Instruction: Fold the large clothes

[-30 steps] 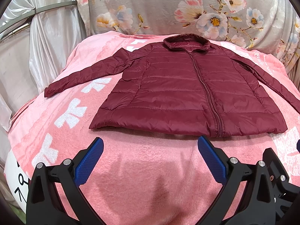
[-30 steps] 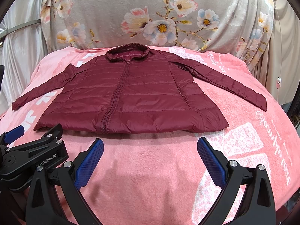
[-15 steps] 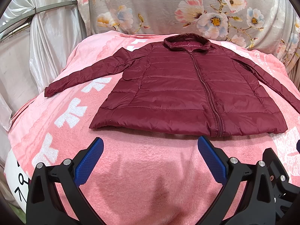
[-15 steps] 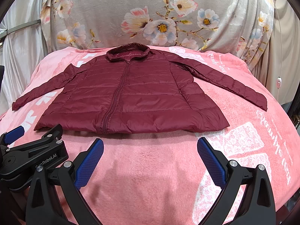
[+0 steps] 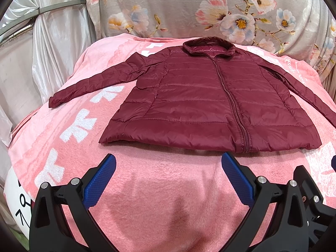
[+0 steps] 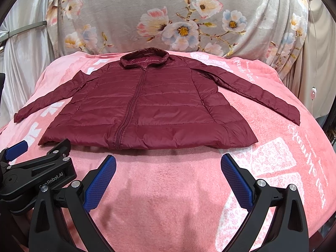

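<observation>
A dark red quilted jacket [image 5: 199, 96] [image 6: 147, 105] lies flat and zipped on a pink blanket [image 5: 168, 189] [image 6: 168, 189], collar at the far side, both sleeves spread outward. Its hem faces me. My left gripper [image 5: 168, 161] hovers open just short of the hem, nothing between its blue pads. My right gripper [image 6: 168, 161] is also open, a little before the hem's right half. The left gripper's black body [image 6: 35, 172] shows at the lower left of the right wrist view.
The blanket covers a raised, rounded surface that drops away at left and right. A floral grey drape [image 5: 210, 10] [image 6: 178, 16] hangs behind. Shiny white curtains [image 5: 52, 48] stand at the left. A white cord with a switch [image 6: 313, 93] hangs at the right.
</observation>
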Demonstrator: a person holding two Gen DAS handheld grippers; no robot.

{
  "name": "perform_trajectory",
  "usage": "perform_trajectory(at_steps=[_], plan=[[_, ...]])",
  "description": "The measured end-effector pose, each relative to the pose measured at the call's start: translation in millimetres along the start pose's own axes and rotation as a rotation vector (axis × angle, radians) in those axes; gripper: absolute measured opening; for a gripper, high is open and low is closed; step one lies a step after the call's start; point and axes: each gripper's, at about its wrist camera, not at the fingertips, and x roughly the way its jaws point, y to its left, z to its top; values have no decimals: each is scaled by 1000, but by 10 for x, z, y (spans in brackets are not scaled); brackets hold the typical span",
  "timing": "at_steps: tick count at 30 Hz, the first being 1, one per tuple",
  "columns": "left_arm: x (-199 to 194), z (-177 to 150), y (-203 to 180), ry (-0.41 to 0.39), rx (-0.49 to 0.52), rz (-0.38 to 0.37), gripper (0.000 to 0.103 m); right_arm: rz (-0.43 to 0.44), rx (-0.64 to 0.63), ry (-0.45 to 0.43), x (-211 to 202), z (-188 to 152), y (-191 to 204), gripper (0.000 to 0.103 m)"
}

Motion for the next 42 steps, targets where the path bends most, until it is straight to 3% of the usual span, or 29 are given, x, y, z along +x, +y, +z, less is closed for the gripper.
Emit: perform_trajectory(at_steps=[5, 10, 19, 21, 25, 28, 34, 38, 39, 42], plan=[[50, -37, 13, 4, -3, 10, 98, -7, 11, 8, 41, 77, -57, 98], [184, -1, 81, 10, -9, 33, 98, -29, 76, 51, 286, 188, -483, 98], [586, 393, 388, 37, -78, 76, 98, -119, 364, 125, 1074, 507, -2109, 98], [682, 489, 452, 35, -84, 57, 98, -146, 462, 123, 1285, 567, -2538, 98], [905, 651, 534, 38, -75, 103, 98, -183, 650, 129, 1591, 588, -3169, 98], [1099, 758, 622, 58, -84, 111, 98, -226, 738, 135, 1769, 592, -3533, 98], [1368, 900, 794, 80, -177, 116, 98, -332, 756, 93, 2004, 720, -3866, 98], [1539, 952, 795, 109, -178, 137, 98, -357, 768, 76, 2187, 897, -3998, 67], [1587, 978, 792, 120, -179, 132, 98, -358, 766, 71, 2264, 982, -4019, 49], [1655, 1040, 793, 127, -180, 123, 98, -358, 717, 55, 2408, 1299, -3959, 9]])
